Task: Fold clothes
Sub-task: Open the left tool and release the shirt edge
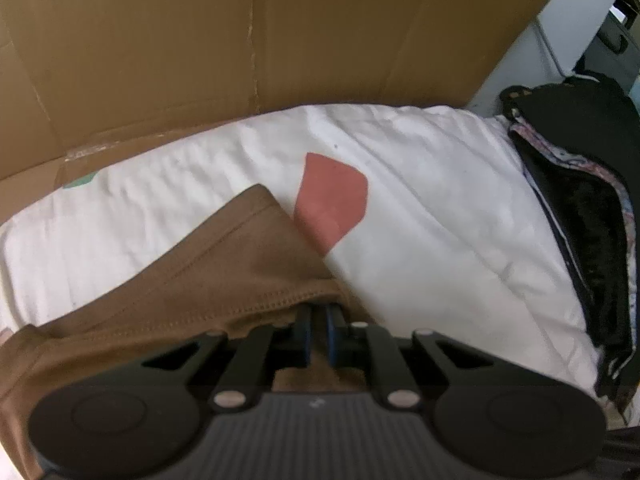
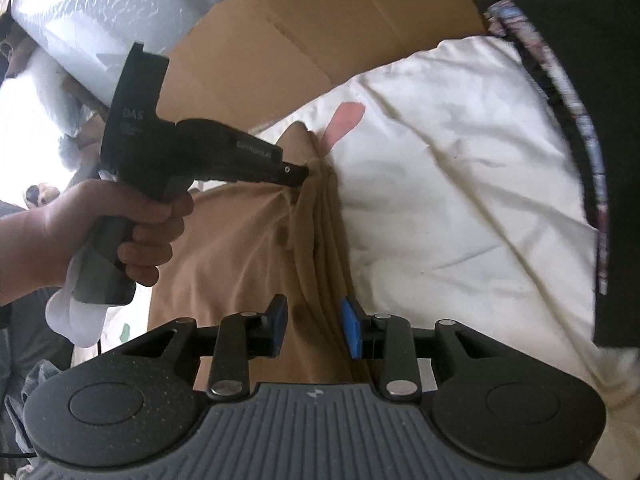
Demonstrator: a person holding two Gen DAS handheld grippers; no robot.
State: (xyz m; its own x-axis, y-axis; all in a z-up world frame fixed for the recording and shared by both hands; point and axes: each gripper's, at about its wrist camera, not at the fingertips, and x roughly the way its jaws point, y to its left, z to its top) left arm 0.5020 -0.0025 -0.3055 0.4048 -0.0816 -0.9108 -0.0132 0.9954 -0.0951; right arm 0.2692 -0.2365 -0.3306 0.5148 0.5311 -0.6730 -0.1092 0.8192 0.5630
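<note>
White quilted bedding (image 1: 420,208) bears the left gripper (image 1: 319,312)-pinched brown garment (image 1: 224,264).

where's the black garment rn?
The black garment lies at the right edge of both wrist views, draped over the right side of the white sheet, apart from the brown shirt, below the cardboard.

free room: bare white bedding (image 1: 420,208) right of and beyond the brown garment (image 1: 192,280) | far: upright cardboard sheet (image 1: 248,40) walls off the far edge | right: dark clothes pile (image 1: 580,208) lines the right side | left: left gripper (image 2: 302,174) and hand (image 2: 120,224) fill the space over the garment
</note>
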